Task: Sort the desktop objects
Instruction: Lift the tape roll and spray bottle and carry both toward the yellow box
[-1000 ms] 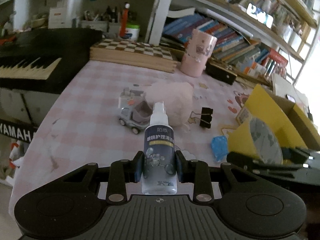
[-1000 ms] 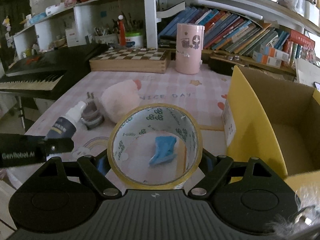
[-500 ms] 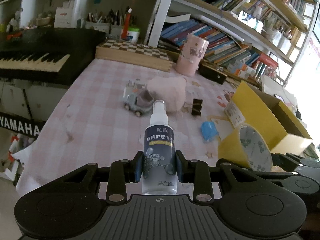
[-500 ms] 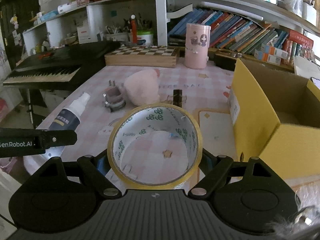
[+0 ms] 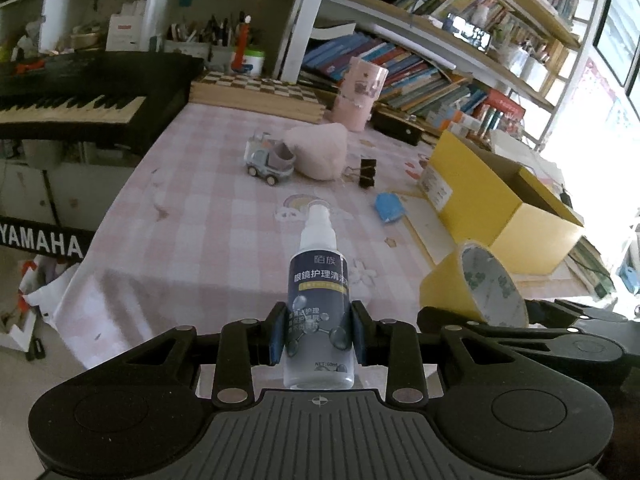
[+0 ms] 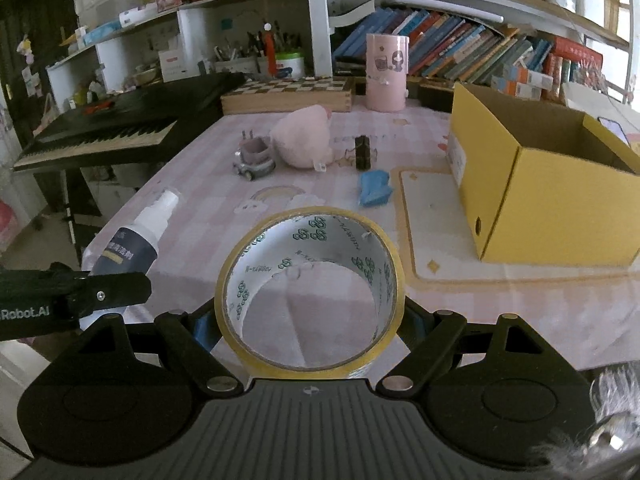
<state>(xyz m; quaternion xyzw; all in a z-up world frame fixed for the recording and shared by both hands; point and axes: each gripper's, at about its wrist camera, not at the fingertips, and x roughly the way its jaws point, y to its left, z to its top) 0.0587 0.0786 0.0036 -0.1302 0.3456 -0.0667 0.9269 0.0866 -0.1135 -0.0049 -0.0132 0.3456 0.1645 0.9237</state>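
Left gripper (image 5: 319, 338) clamps the spray bottle (image 5: 319, 304) and right gripper (image 6: 308, 320) clamps the tape roll (image 6: 308, 292); both have drawn back from the table since a second ago, held past its near edge. On the pink checked tablecloth (image 5: 208, 216): blue scrap (image 6: 374, 188), binder clip (image 6: 363, 153), toy truck (image 6: 254, 156), plush (image 6: 304, 142), yellow box (image 6: 540, 184) at right. Beyond: chessboard (image 6: 286, 94), pink cup (image 6: 387, 72), keyboard (image 6: 120, 128), bookshelves (image 6: 460, 52).

Ahead of our jaws, the pink checked counter (image 6: 192, 216) carries a grey toy truck (image 6: 253, 157), pink plush (image 6: 303, 137), black binder clip (image 6: 363, 153), blue crumpled wrapper (image 6: 374, 188), and rightward an open yellow cardboard box (image 6: 532, 184).
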